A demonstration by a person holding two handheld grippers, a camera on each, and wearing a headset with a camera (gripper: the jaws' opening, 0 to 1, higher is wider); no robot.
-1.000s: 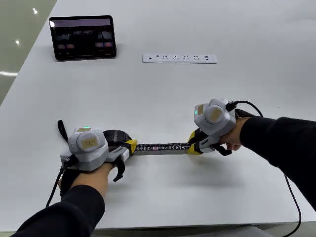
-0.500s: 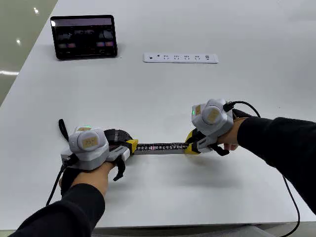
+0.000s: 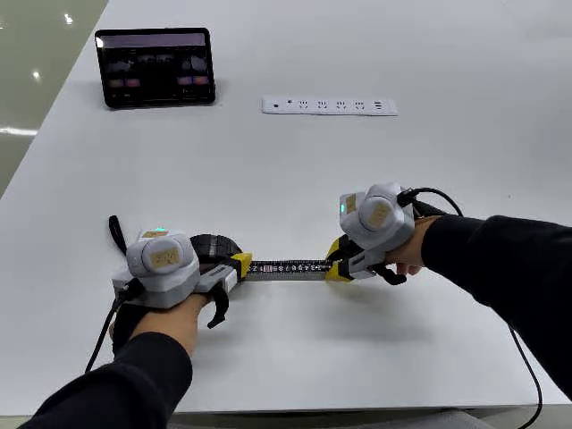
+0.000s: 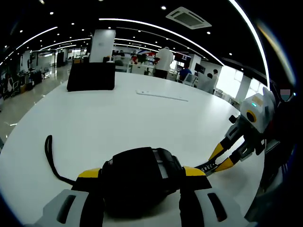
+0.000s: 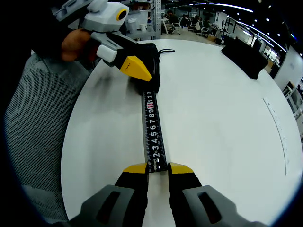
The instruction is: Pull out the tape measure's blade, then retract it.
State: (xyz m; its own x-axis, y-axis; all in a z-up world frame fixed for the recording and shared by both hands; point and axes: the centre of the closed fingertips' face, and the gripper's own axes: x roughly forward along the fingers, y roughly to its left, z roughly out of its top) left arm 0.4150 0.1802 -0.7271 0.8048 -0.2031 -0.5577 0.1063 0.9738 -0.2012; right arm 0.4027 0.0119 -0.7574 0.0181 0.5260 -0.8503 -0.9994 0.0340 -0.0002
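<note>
Tape measure (image 3: 213, 248), black-cased, with its blade partly drawn, on a white tabletop (image 3: 295, 170) near the front edge. Tabletop: broad and pale. Tablet (image 3: 155, 67): dark, propped at the far left; the head view gives its lit screen, the left gripper view (image 4: 91, 76) a plain dark slab. Power strip (image 3: 329, 105): white, flat, to the right of the tablet and well apart from the work. Left tongs (image 3: 231, 268): clamped on the tape measure; their own view (image 4: 142, 172) has a yellow-tipped jaw on either side of the case (image 4: 142, 177), which the head view half hides under the gripper body. Right tongs (image 3: 335, 268): closed on the free end of the blade (image 3: 286, 266); their own view (image 5: 157, 168) shows the yellow tips meeting over it and the printed numerals along the blade (image 5: 152, 127) back to the case (image 5: 150, 56), too small to read from the head. Wrist strap (image 3: 114, 234): black, trailing on the tabletop left of the case, a loop in the left gripper view (image 4: 49, 156).
</note>
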